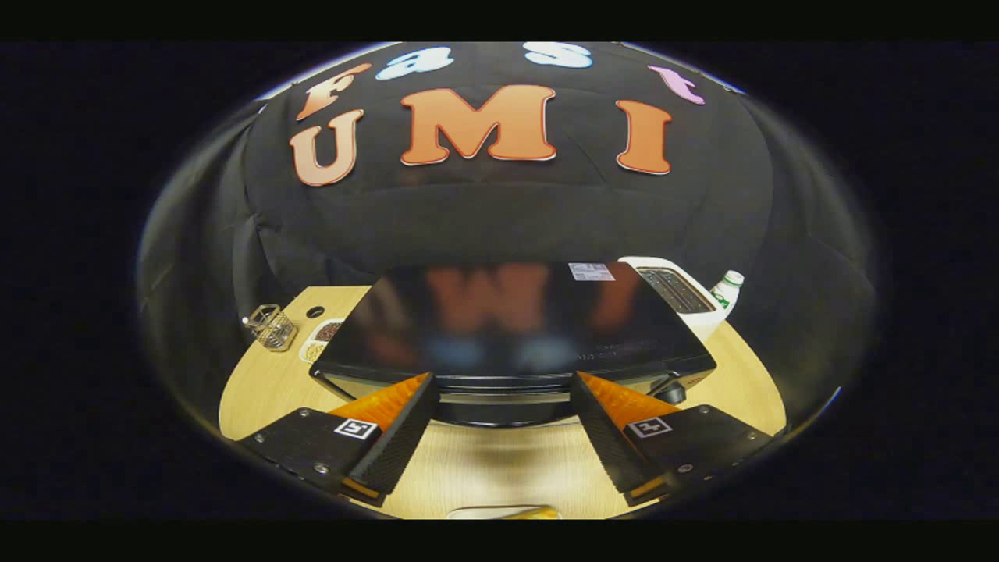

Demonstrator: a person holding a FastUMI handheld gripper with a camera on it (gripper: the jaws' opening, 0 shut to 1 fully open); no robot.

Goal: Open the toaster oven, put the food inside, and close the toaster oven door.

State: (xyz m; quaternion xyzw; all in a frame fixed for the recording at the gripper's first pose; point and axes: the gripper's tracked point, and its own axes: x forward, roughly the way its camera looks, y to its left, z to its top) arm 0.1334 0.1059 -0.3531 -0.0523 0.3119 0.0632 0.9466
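Toaster oven (515,328) mid-table (265,382), wire basket (271,328) left, pop-up toaster (677,290) behind right.

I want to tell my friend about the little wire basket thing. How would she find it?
Start at the big black toaster oven in the middle of the wooden table, just ahead of the open gripper fingers. Look past its left side, beyond the white dish of beans, to the table's far left corner. The wire basket stands there, the only see-through metal thing.
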